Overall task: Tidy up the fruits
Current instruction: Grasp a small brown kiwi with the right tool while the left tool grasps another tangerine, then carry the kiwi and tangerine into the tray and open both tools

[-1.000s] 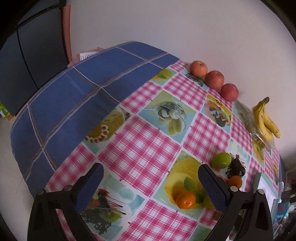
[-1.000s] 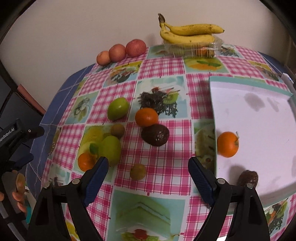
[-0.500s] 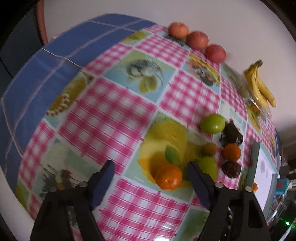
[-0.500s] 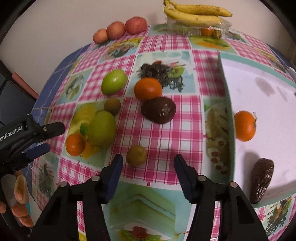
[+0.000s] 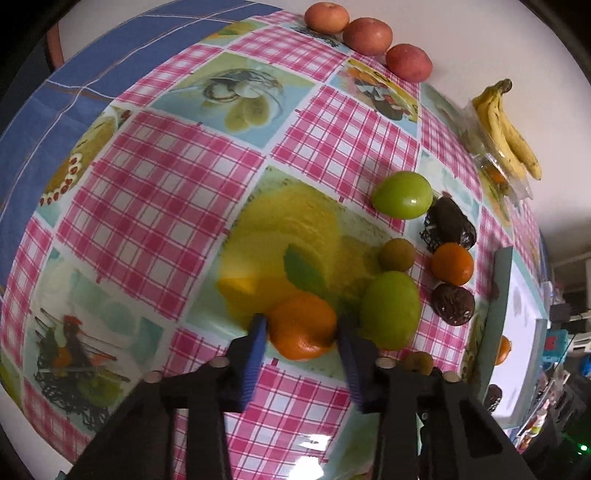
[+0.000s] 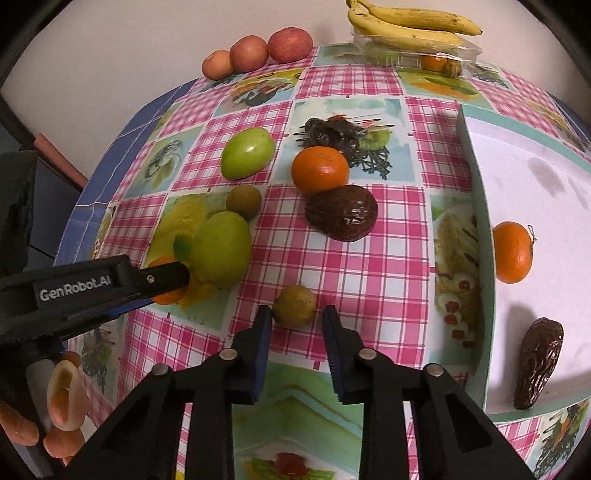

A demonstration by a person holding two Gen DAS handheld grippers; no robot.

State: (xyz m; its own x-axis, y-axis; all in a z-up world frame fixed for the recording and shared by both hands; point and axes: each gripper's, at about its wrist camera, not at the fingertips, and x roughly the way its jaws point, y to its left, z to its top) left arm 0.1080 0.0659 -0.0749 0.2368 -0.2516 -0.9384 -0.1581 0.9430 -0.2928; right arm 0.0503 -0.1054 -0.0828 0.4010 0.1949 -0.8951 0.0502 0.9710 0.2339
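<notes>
An orange (image 5: 303, 326) lies on the checked tablecloth, and my left gripper (image 5: 300, 326) is shut on it, one pad against each side. A green fruit (image 5: 391, 308) sits right beside it. In the right wrist view, my right gripper (image 6: 297, 314) is open, and a small brownish round fruit (image 6: 294, 306) sits between its tips with a gap on the right side. The white tray (image 6: 476, 258) with a teal rim stands at the right. It holds an orange (image 6: 512, 252) and a dark date (image 6: 539, 362). My left gripper's finger (image 6: 147, 280) hides most of the gripped orange there.
Loose on the cloth are another green fruit (image 6: 247, 152), an orange (image 6: 319, 170), a dark round fruit (image 6: 341, 212) and a small brown fruit (image 6: 243, 201). Three reddish apples (image 6: 255, 53) and bananas (image 6: 410, 24) on a clear box line the back wall. A person's fingers (image 6: 62, 398) hold the left tool.
Both grippers moved down and forward towards the fruit while their jaws narrowed. The left closed onto the orange. The right came around the small brown fruit.
</notes>
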